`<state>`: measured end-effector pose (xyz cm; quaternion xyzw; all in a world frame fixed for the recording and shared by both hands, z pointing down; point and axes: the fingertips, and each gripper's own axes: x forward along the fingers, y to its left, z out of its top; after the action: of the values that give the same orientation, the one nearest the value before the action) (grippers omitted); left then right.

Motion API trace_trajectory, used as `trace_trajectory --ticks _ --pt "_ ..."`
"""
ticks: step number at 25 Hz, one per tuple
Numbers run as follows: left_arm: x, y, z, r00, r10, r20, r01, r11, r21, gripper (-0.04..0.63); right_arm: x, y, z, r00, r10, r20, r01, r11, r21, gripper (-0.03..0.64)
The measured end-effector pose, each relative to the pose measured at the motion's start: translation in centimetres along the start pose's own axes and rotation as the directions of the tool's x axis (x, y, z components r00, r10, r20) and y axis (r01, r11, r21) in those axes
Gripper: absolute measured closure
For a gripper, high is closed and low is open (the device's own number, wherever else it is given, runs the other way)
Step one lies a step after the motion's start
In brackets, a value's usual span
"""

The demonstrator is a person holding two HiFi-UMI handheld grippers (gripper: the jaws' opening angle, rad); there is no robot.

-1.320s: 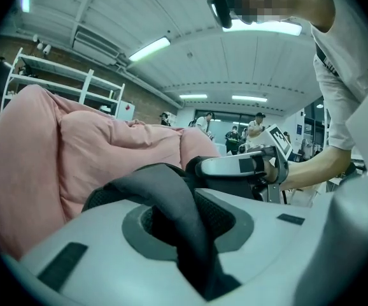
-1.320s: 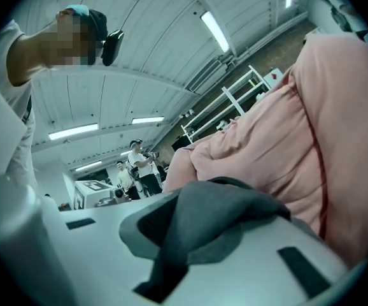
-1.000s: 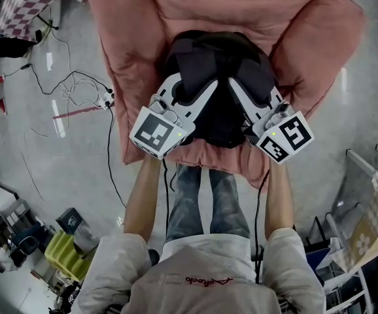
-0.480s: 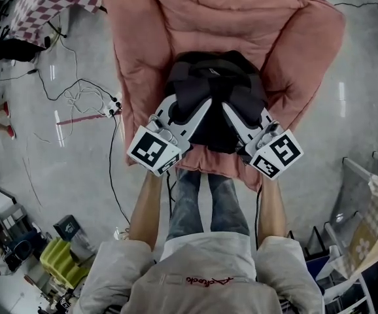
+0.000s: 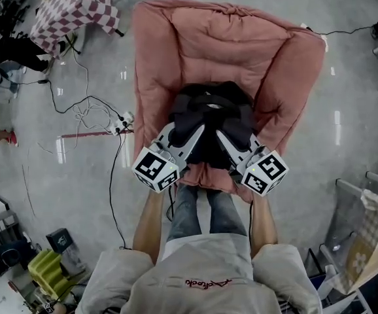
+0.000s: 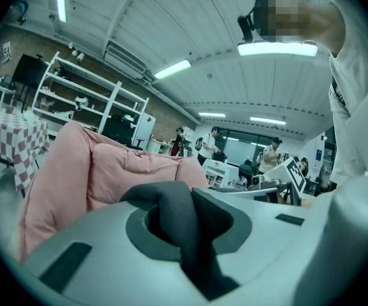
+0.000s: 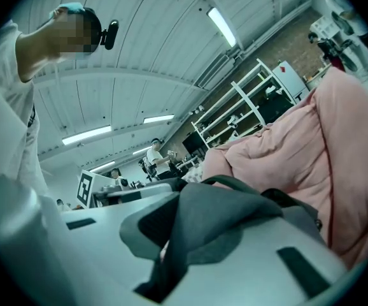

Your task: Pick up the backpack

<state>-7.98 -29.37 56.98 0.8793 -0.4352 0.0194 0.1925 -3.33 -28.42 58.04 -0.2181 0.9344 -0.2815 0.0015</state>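
A black backpack (image 5: 210, 113) hangs just over the seat of a pink padded armchair (image 5: 228, 44), in front of the person's knees. My left gripper (image 5: 197, 128) is shut on a dark strap (image 6: 174, 212) at the backpack's left side. My right gripper (image 5: 223, 133) is shut on a fold of dark fabric (image 7: 225, 225) with a thin handle loop at its right side. The two grippers slant in toward each other, their marker cubes nearest the person. In the gripper views the pink armchair (image 6: 95, 171) (image 7: 318, 139) rises behind the jaws. The backpack's underside is hidden.
A table with a checkered cloth (image 5: 71, 8) stands at the upper left. Cables (image 5: 84, 106) and a power strip (image 5: 122, 120) lie on the grey floor left of the armchair. The person's legs (image 5: 205, 211) are close to its front edge. White shelves (image 6: 76, 101) and several people (image 6: 273, 152) are far off.
Both grippers have come up and back toward the person with the backpack in them. The armchair now looks smaller and farther away in the head view.
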Motion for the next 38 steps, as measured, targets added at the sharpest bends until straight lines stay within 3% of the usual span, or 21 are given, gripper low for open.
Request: trace_trajectory --ticks 5,11,18,25,38 --pt "-3.4 -2.0 0.7 0.999 0.040 0.016 -0.039 0.999 -0.035 0.539 -1.3 3.6 -0.1 1.000 0.019 -0.014 -0.019 1.000 0.008 0.569" --pt "-6.6 -4.0 4.8 0.994 0.086 0.071 -0.079 0.992 -0.101 0.540 -1.7 7.6 4.1 0.998 0.035 -0.043 -0.035 0.999 -0.019 0.569" --pt "-7.1 -7.8 11.7 0.989 0.072 0.129 -0.063 0.996 -0.066 0.540 -3.9 10.3 11.5 0.999 0.030 0.015 -0.029 0.998 -0.055 0.569" --pt "-7.9 -10.1 16.7 0.982 0.048 0.185 -0.045 0.999 -0.021 0.541 -5.4 13.0 16.2 0.997 0.030 0.068 -0.022 0.993 -0.118 0.569" --pt "-11.5 -12.9 17.7 0.981 0.005 0.195 -0.009 1.000 0.017 0.541 -7.4 17.7 16.1 0.994 -0.005 0.105 0.021 0.989 -0.150 0.571"
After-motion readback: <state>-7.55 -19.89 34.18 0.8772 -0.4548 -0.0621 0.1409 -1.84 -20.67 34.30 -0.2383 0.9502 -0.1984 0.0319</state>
